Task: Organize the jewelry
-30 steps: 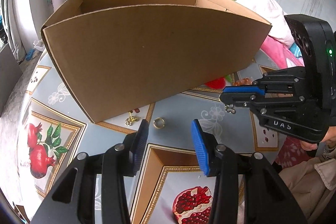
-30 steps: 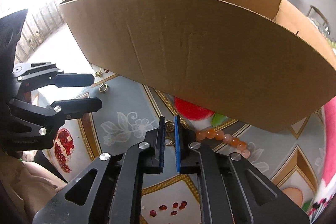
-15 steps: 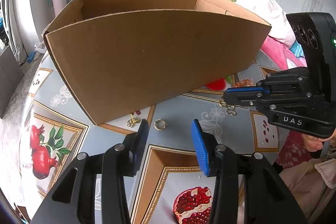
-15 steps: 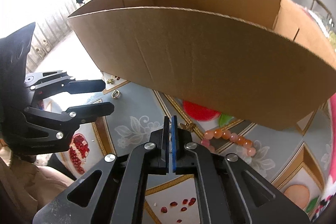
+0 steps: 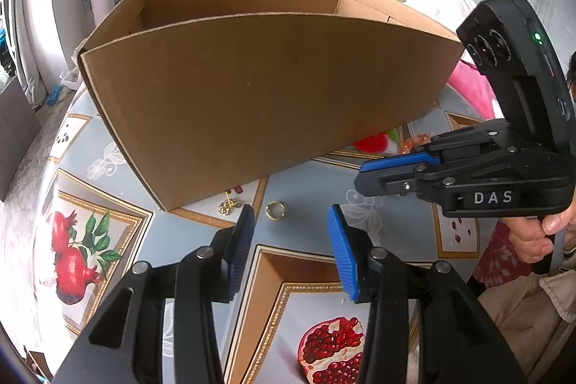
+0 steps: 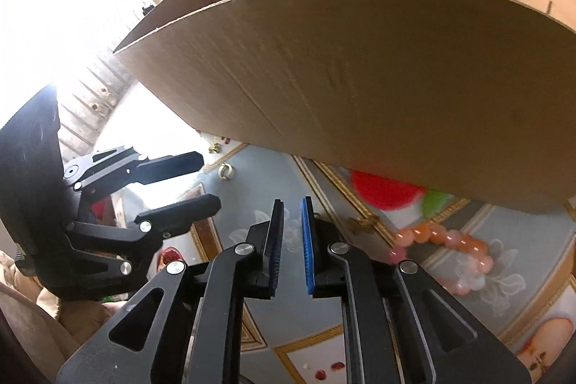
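A gold ring (image 5: pixel 275 210) lies on the table just ahead of my open left gripper (image 5: pixel 291 222); it also shows in the right wrist view (image 6: pixel 225 171). A small gold charm (image 5: pixel 228 206) lies by the near corner of the cardboard box (image 5: pixel 266 96). My right gripper (image 6: pixel 291 225) hovers above the table with its jaws a small gap apart and nothing between them. A gold chain piece (image 6: pixel 361 224) lies on the table right of its fingers. An orange bead bracelet (image 6: pixel 446 242) lies further right, beside the box (image 6: pixel 360 71).
The big open cardboard box fills the far side of the table (image 5: pixel 316 182), which has a fruit-print cloth. The right gripper (image 5: pixel 363 177) shows side-on at the right in the left wrist view. The left gripper (image 6: pixel 203 182) shows at the left in the right wrist view.
My right gripper has risen and turned left, and its jaws have parted a little; the gold chain piece it held now lies on the table. The left gripper has stayed still and open.
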A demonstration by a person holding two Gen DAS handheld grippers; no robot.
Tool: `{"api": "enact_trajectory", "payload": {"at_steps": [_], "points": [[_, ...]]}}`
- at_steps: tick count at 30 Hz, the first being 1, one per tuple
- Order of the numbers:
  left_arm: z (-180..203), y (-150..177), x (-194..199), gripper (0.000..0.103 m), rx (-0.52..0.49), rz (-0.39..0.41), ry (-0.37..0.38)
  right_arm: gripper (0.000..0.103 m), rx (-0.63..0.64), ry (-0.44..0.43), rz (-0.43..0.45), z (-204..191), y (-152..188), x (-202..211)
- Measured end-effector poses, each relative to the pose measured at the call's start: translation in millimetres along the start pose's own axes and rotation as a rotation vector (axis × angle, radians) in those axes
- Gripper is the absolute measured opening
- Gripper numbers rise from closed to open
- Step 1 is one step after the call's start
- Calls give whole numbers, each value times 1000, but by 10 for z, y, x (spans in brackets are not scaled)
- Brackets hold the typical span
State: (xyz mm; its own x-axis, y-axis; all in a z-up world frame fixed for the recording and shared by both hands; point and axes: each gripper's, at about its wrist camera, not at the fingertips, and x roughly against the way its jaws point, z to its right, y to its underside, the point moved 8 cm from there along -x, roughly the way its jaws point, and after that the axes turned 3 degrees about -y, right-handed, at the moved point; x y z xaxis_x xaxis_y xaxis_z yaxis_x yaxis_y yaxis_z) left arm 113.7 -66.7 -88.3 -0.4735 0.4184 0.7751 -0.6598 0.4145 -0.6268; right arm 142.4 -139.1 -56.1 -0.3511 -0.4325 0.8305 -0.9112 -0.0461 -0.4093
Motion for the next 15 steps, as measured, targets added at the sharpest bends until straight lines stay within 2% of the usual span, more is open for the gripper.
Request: {"api": "enact_trajectory", "payload": {"at_steps": [4,6,8,10,15], "points": [[-25,16,23,41,6,-1,0,10,-7,-64,0,-35,-23,-5],[-41,32,40,41,10,1,-2,11,2,-61,9,-28,-50,-9],[-43,33,58,41,11,7,1,20,8,-62,37,13,-49,69],[-32,30,71,41,6,14,7,24,3,-73,78,36,-40,200],[9,15,42,41,-13,17,1,27,-13,-38,100,137,35,340]]}}
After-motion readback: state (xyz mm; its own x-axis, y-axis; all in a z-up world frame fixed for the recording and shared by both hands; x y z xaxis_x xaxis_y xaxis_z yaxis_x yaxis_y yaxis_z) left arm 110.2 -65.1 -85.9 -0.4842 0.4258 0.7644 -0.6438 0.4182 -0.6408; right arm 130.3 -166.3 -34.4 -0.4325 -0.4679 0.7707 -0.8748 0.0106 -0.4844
